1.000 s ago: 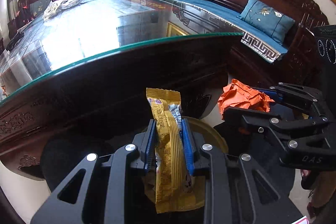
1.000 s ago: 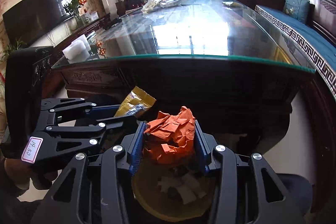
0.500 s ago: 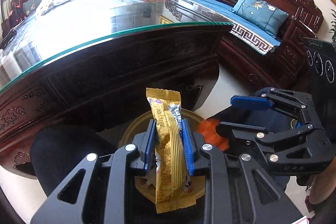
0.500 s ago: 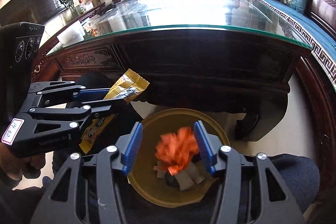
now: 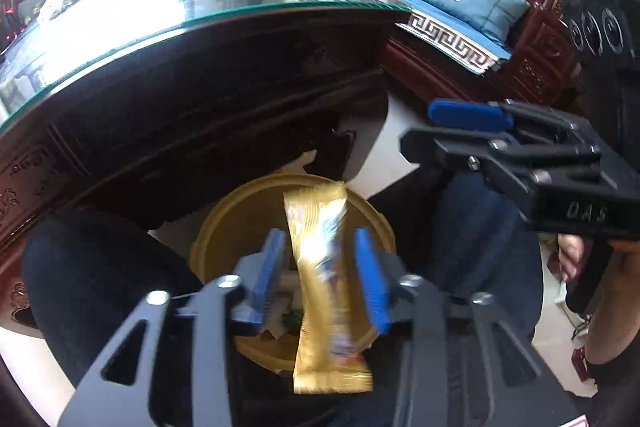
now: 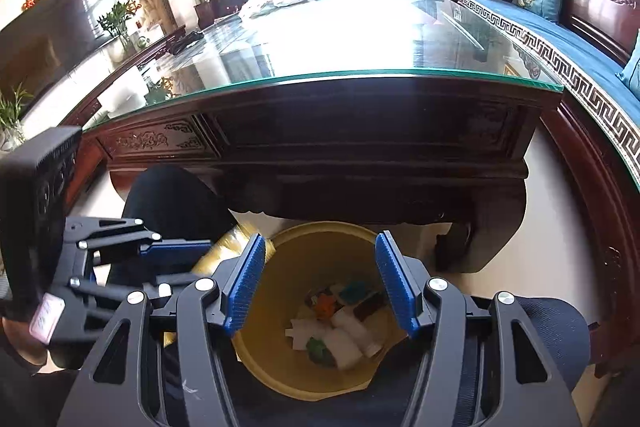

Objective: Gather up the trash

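Released now, blurred gold wrapper (image 5: 320, 267) hangs between parted left tongs (image 5: 320, 275).

wrapper (image 5: 320, 279): showing shiny gold with blue and white print
bin (image 6: 320, 243): showing mustard yellow
gripper pads (image 6: 394, 287): showing ridged blue on black frames
table (image 6: 360, 131): showing dark carved wood under green-edged glass
sofa cushion (image 5: 476, 1): showing teal with pale flowers
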The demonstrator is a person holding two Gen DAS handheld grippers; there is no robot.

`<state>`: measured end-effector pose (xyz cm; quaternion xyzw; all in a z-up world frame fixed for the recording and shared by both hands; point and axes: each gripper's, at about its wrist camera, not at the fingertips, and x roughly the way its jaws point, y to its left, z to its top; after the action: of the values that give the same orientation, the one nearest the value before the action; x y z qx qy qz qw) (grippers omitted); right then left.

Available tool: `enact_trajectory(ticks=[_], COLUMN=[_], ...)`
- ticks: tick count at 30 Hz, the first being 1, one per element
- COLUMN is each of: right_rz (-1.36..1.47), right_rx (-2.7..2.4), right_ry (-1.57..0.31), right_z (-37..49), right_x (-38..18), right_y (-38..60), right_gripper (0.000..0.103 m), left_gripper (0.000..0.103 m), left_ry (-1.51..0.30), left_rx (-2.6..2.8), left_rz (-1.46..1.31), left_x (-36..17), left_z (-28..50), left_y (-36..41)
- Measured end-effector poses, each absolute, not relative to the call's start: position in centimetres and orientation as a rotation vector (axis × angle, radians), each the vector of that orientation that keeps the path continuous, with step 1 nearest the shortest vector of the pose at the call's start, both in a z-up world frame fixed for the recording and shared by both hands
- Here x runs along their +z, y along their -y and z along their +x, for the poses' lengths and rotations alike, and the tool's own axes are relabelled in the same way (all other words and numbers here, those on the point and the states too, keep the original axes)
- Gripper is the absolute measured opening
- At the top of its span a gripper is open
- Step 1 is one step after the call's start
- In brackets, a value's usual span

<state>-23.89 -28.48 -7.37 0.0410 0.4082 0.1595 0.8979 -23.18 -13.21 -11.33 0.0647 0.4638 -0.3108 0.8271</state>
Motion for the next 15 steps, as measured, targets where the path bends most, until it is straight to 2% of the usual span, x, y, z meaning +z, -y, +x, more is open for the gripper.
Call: enact_trajectory(ticks=[15], right_rz=[0.081], right_rx=[0.371], right_ry=[-0.830], right_z=[-22.9], right_x=[-6.5], right_y=[27.7], right_gripper=[0.057], left_gripper=[0.046], left_ry=[-0.940], left_rx=[-0.606], left_rz=[0.135], left_x=[-9.6], left_z=[-22.0], left_y=[12.2])
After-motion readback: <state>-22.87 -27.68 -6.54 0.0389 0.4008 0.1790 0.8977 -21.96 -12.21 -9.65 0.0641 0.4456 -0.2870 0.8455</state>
